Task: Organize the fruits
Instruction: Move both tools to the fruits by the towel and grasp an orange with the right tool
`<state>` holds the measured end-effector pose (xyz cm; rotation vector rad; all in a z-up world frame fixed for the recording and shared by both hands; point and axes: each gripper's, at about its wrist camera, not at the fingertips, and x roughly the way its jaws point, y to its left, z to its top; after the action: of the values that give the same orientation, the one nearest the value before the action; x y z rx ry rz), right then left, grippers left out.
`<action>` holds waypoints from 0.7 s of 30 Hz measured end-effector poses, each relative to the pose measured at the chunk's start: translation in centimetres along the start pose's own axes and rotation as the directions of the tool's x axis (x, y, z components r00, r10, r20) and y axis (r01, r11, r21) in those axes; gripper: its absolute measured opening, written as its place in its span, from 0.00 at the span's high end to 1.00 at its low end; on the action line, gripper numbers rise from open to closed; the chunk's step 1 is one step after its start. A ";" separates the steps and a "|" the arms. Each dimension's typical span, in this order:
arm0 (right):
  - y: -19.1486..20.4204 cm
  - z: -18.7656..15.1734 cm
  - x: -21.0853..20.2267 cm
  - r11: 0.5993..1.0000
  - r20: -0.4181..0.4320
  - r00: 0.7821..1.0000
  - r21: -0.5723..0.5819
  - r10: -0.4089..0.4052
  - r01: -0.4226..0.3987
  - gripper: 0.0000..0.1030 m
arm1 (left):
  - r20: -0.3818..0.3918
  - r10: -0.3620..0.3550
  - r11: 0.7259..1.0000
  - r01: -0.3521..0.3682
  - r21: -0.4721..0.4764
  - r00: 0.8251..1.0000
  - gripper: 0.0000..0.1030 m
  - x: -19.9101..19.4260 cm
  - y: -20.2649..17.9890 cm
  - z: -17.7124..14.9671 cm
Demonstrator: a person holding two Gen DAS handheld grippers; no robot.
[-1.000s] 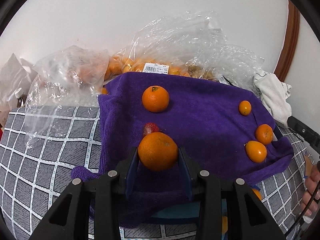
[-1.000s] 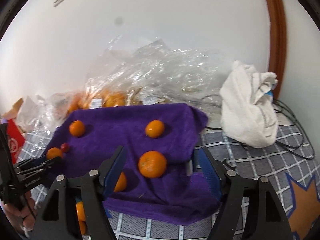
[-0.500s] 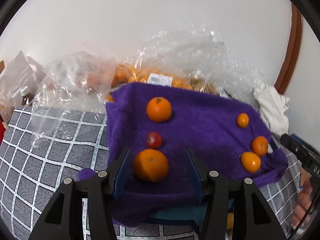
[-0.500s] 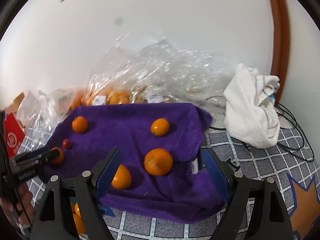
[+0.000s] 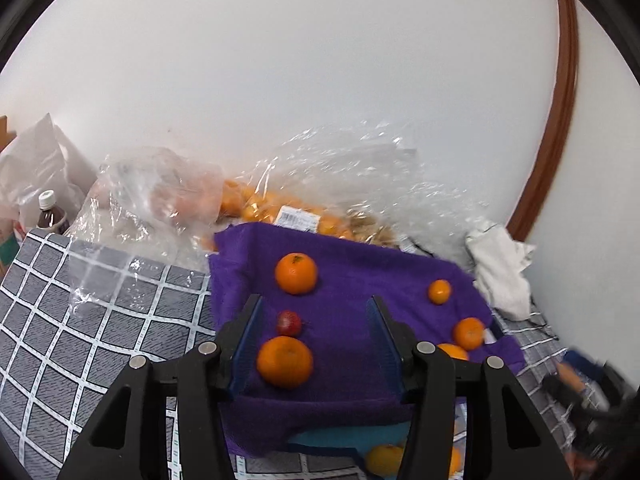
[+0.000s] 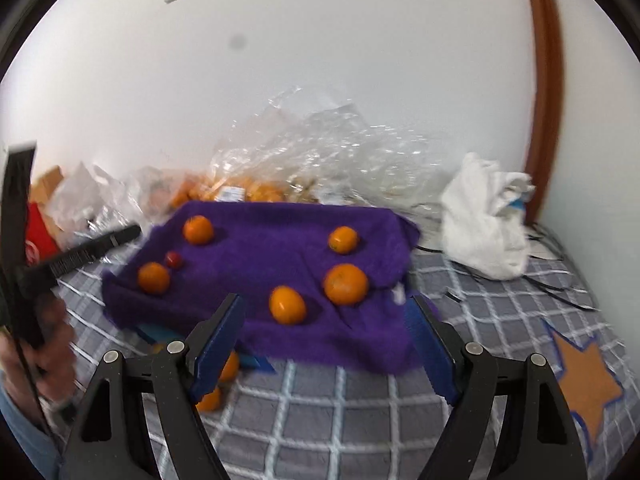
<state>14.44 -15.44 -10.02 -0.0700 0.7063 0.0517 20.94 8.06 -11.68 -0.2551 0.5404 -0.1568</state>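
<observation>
Your left claw (image 5: 316, 344) was open, nothing pinched. The big orange (image 5: 284, 361) lay on the purple towel (image 5: 360, 276) between the blue pads, hard against the left pad, clear of the right one; can't tell if it actually touched. A small red fruit (image 5: 289, 323) sat just beside it at 12 o'clock. Second large orange (image 5: 296, 273) further out at 12, still on the towel. Three smaller oranges grouped at 3 o'clock near the towel's right edge (image 5: 439, 291).

Your right claw (image 6: 324, 336) was wide, jaws closing slightly, empty. It hung over the towel's near edge. Nearest fruit: an orange (image 6: 287, 305) just ahead at 11 o'clock, another (image 6: 345, 283) at 12. More oranges lay on the checked cloth (image 6: 360, 420) below the left finger (image 6: 208, 400), partly hidden.

Behind the towel at 12 o'clock: clear plastic bags (image 6: 320, 148) with more oranges inside. White cloth bundle (image 6: 486, 216) at 2 o'clock. Your hand (image 6: 36, 356) on the left claw showed at 9 o'clock in the right view, blurred.
</observation>
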 end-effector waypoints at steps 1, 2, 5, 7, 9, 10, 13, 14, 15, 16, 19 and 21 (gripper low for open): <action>0.0 -0.3 -0.3 1.000 -0.011 1.000 0.014 0.015 -0.015 0.22 | 0.005 0.001 1.000 -0.001 0.017 1.000 0.52 -0.3 -0.3 0.1; -0.1 -0.7 -0.6 0.998 -0.030 0.998 0.044 0.048 -0.047 0.24 | 0.001 0.003 1.000 -0.003 0.028 1.000 0.52 -0.5 -0.5 0.2; -0.5 -1.5 -1.3 0.990 -0.074 0.992 0.104 0.102 -0.094 0.33 | -0.038 -0.013 0.999 0.015 0.034 0.999 0.52 -1.9 -0.9 0.5; -0.5 -2.0 -1.2 0.982 -0.088 0.984 0.122 0.152 -0.141 0.35 | -0.025 -0.037 0.999 0.038 0.037 0.999 0.52 -3.8 -0.8 0.3; 0.0 -2.5 -0.6 0.975 -0.124 0.972 0.132 0.198 -0.181 0.38 | -0.011 -0.036 0.998 0.036 0.043 0.999 0.52 -5.3 -0.5 -0.1; 0.5 -2.7 -0.2 0.974 -0.141 0.969 0.127 0.203 -0.185 0.39 | -0.015 -0.033 0.998 0.034 0.050 0.999 0.52 -6.0 -0.2 -0.5; 2.4 -3.3 0.4 0.976 -0.162 0.964 0.091 0.211 -0.199 0.48 | -0.049 -0.032 0.998 0.034 0.048 0.998 0.52 -6.9 0.9 -1.8; 3.0 -3.4 0.6 0.975 -0.165 0.961 0.076 0.221 -0.211 0.49 | -0.056 -0.030 0.999 0.033 0.041 0.998 0.52 -7.0 1.3 -2.2; 3.6 -3.5 0.7 0.975 -0.166 0.961 0.062 0.223 -0.215 0.52 | -0.061 -0.033 0.999 0.035 0.032 0.998 0.52 -7.0 1.9 -2.7; 4.0 -3.6 0.9 0.975 -0.168 0.961 0.054 0.221 -0.215 0.52 | -0.065 -0.036 0.999 0.038 0.022 0.997 0.52 -7.1 2.4 -3.3; 5.2 -4.0 1.9 0.971 -0.199 0.950 0.039 0.239 -0.237 0.55 | -0.091 -0.027 1.000 0.027 0.000 0.995 0.52 -6.7 3.5 -4.6; 5.6 -4.2 2.5 0.968 -0.219 0.943 0.036 0.251 -0.249 0.55 | -0.088 -0.026 1.000 0.026 -0.006 0.996 0.52 -6.4 4.0 -5.4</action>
<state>13.26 -10.14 -15.06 0.0231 0.9367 0.2886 12.98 12.25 -14.11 -0.2609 0.6249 -0.1927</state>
